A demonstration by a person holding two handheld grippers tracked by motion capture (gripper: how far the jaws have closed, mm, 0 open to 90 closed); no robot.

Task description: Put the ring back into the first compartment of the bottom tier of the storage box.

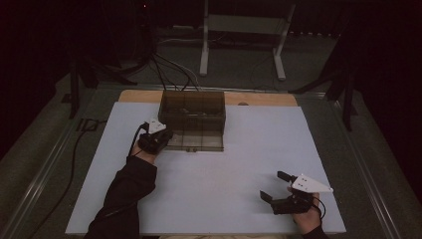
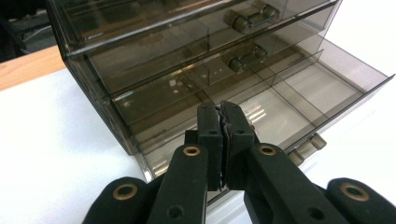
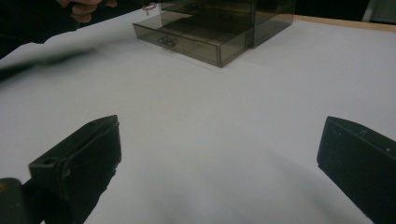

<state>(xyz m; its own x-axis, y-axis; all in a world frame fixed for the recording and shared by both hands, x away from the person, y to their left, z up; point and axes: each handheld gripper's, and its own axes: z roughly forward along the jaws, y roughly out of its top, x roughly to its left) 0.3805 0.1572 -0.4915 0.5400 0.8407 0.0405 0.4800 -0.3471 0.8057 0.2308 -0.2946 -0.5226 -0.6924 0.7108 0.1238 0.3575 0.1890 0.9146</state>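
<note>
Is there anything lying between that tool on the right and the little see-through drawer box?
Nothing visible does. Between the right tool, jaws wide apart, and the drawer box with its bottom drawer pulled out lies just bare white tabletop.

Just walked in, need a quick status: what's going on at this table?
A person is working a smoky clear drawer box at the far side of the white table with two handheld grippers. Its bottom drawer is pulled out and looks empty. The left gripper is at that drawer's left end with its jaws shut; whether anything thin is pinched between them is hard to tell. The right gripper sits at the near right of the table, jaws wide open, holding nothing.
</note>
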